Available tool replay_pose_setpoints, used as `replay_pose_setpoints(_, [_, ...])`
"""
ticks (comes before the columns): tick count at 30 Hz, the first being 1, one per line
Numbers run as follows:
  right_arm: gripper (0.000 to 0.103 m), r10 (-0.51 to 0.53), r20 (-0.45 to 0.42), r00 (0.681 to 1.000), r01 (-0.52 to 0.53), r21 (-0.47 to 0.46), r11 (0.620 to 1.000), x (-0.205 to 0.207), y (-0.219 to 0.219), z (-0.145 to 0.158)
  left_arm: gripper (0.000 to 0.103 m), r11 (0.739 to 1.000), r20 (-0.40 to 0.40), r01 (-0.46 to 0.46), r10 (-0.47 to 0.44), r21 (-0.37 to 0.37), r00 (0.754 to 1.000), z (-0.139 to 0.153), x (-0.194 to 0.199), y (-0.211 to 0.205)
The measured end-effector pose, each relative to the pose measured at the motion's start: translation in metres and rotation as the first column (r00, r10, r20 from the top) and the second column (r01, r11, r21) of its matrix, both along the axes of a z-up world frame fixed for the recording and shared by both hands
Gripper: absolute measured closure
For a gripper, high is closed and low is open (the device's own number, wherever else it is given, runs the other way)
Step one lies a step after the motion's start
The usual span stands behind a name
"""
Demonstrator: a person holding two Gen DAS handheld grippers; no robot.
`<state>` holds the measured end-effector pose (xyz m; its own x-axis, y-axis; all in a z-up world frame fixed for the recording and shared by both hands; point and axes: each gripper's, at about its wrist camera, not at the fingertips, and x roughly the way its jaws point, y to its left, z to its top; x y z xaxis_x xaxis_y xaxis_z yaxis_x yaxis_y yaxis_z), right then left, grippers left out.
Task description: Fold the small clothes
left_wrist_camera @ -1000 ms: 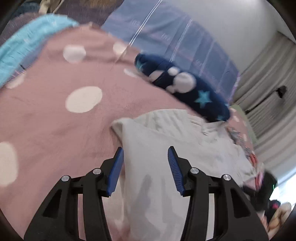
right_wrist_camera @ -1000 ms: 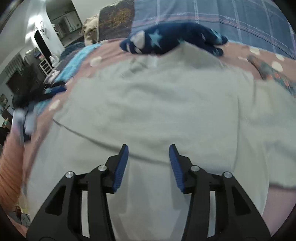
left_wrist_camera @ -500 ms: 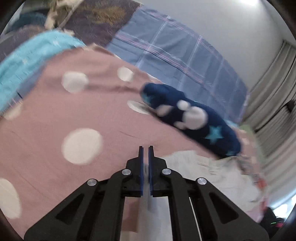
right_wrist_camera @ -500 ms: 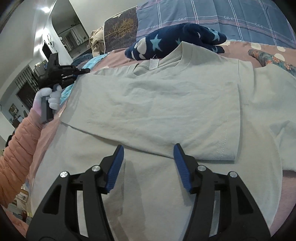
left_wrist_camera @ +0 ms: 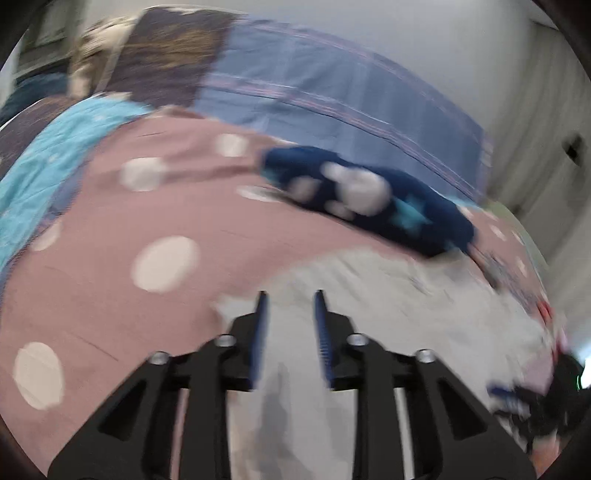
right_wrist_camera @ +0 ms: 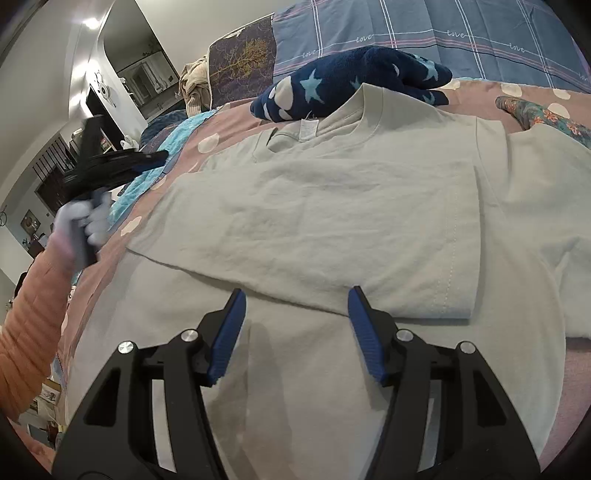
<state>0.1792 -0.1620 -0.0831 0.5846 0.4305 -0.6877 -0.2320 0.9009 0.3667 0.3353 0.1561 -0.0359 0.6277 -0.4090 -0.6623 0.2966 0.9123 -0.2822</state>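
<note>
One side of the pale grey cotton t-shirt (right_wrist_camera: 332,206) is folded in; other sleeve left, both my grippers (left_wrist_camera: 290,325) (right_wrist_camera: 295,328) gaping, empty.

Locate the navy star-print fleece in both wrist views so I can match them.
Left wrist: navy star-print fleece right of centre, blurred, beyond the grey T-shirt.
Right wrist: fleece top centre, just behind the T-shirt's collar.
Shared landmark: blue plaid bedding behind the fleece.
</note>
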Motion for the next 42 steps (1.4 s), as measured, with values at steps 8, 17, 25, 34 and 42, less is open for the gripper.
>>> replay_pose_setpoints(8, [0.044, -0.021, 0.004, 1.0, 0.021, 0.005, 1.0, -0.002, -0.003, 0.001, 0.055, 0.964, -0.057, -0.041, 0.058, 0.264, 0.997, -0.053, -0.006, -0.025])
replay_pose_setpoints(17, [0.077, -0.242, 0.073, 0.967, 0.237, 0.079, 0.968, -0.032, -0.075, 0.028, 0.043, 0.954, 0.058, 0.14, -0.16, 0.265, 0.985, -0.006, -0.086, -0.101])
replay_pose_setpoints(25, [0.08, -0.253, -0.067, 0.965, 0.257, 0.05, 0.965, -0.016, -0.081, -0.01, 0.022, 0.925, -0.022, 0.156, -0.158, 0.346, 0.987, -0.058, -0.087, -0.133])
replay_pose_setpoints(34, [0.061, -0.49, 0.098, 0.866, 0.486, 0.063, 0.872, -0.082, -0.14, 0.05, 0.025, 0.913, 0.122, 0.201, -0.258, 0.355, 0.958, -0.015, -0.133, -0.178])
replay_pose_setpoints(42, [0.055, -0.863, -0.001, 0.505, 0.861, 0.079, 0.503, -0.19, -0.289, 0.053, 0.022, 0.866, 0.048, 0.354, -0.395, 0.352, 0.917, -0.038, -0.136, -0.271])
